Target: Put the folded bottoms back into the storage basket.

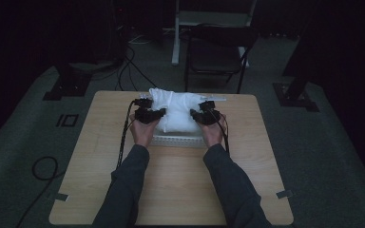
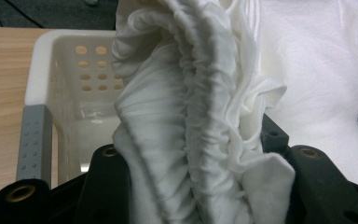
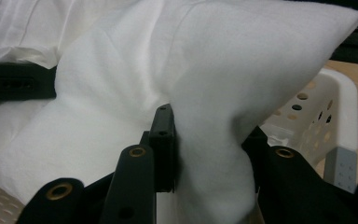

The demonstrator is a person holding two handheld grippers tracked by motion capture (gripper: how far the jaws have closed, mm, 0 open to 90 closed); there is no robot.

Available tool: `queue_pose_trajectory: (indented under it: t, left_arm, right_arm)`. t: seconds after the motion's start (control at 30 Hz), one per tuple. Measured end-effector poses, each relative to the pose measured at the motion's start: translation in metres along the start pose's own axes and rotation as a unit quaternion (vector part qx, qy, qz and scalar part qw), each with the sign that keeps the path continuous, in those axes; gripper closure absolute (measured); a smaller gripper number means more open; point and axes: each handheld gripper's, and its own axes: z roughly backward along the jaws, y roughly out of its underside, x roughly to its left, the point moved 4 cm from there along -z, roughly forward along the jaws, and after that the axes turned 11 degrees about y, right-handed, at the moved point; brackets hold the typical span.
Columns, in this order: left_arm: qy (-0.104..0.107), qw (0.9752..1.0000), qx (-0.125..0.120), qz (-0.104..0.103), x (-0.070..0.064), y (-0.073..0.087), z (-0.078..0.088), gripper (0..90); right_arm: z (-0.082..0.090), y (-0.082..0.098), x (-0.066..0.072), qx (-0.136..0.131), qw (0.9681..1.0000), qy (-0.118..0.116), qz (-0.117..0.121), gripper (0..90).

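Note:
A white pillow (image 1: 176,111) bulges out of a white perforated basket (image 1: 178,140) at the far middle of the wooden table (image 1: 171,190). My left gripper (image 1: 158,114) is at its left side, shut on the bunched, gathered edge of a white pillowcase (image 2: 186,140); in the left gripper view the left gripper (image 2: 200,186) pinches that cloth above the basket's corner (image 2: 42,51). My right gripper (image 1: 196,114) is at the pillow's right side. In the right gripper view the right gripper (image 3: 209,140) squeezes a corner of the pillow (image 3: 223,70), with the basket rim (image 3: 340,107) beyond.
A dark chair (image 1: 218,52) stands behind the table on the grey floor. Cables (image 1: 123,137) trail from the grippers over the table's left part. Bare wood lies between the basket and the near edge.

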Motion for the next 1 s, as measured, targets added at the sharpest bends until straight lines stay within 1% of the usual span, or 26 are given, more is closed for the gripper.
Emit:
queue_pose_trajectory:
  t: [0.17, 0.27, 0.37, 0.4, 0.5, 0.67, 0.83, 1.0]
  left_arm:
    - [-0.007, 0.9999, 0.010, -0.001, 0.001, 0.004, -0.003, 52.7]
    - [-0.010, 0.9999, 0.014, 0.002, 0.001, 0.007, -0.006, 52.7]
    - [-0.013, 0.9998, 0.018, 0.001, 0.000, 0.010, -0.008, 52.7]
    - [-0.012, 0.9997, 0.019, 0.000, 0.001, 0.011, -0.009, 52.7]
    - [-0.011, 0.9997, 0.021, 0.008, 0.002, 0.015, -0.010, 52.7]
    - [-0.014, 0.9994, 0.030, 0.010, 0.005, 0.018, -0.012, 52.6]
    - [-0.015, 0.9992, 0.034, 0.016, 0.006, 0.021, -0.014, 52.4]
    - [-0.017, 0.9990, 0.040, 0.012, 0.005, 0.022, -0.014, 52.3]
  right_arm:
    - [-0.003, 0.004, 0.000, 0.008, 1.0000, 0.001, 0.000, 67.2]
    - [-0.005, 0.006, 0.000, 0.012, 0.9999, 0.001, 0.001, 67.2]
    - [-0.006, 0.008, -0.001, 0.016, 0.9999, 0.002, 0.004, 67.2]
    - [-0.006, 0.008, -0.001, 0.017, 0.9998, 0.002, 0.005, 67.1]
    - [-0.007, 0.010, 0.000, 0.021, 0.9997, 0.002, 0.008, 67.2]
    - [-0.010, 0.014, 0.002, 0.030, 0.9995, 0.004, 0.010, 67.1]
    - [-0.011, 0.016, 0.004, 0.033, 0.9993, 0.008, 0.014, 67.1]
    - [-0.012, 0.019, 0.003, 0.037, 0.9992, 0.009, 0.012, 67.0]
